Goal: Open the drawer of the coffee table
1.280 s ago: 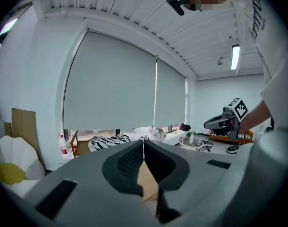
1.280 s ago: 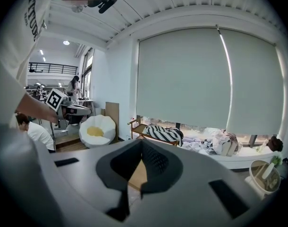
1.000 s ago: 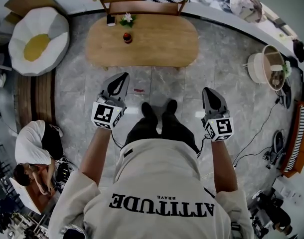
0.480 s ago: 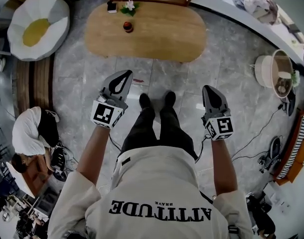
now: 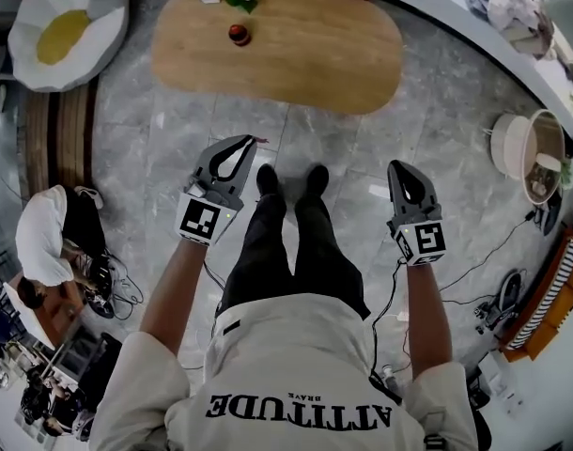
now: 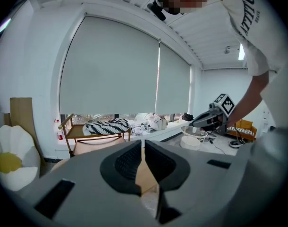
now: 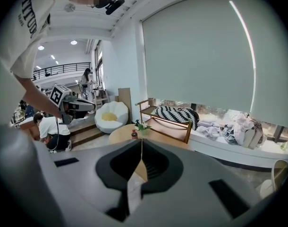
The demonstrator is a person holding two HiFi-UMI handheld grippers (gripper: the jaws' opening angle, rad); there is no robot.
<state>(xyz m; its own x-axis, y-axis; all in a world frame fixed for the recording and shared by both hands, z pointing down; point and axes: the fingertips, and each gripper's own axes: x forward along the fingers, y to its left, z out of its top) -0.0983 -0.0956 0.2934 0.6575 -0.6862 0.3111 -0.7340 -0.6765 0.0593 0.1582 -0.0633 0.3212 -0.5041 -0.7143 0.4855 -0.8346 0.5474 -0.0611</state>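
Now, in the head view, the left claw [image 5: 246,143] and the right claw [image 5: 399,166] are hanging over the floor [image 5: 164,158], well apart from the wooden bench [image 5: 296,45] ahead. I cannot spot its drawer. In the left gripper view, the claw is clenching shut on nothing, with the bench showing behind its tips. In the right gripper view, that claw is clenching shut too, pointing at the bench.

Both arms reach forward, the left gripper [image 5: 232,152] and right gripper [image 5: 405,183] seemingly empty, jaws together.
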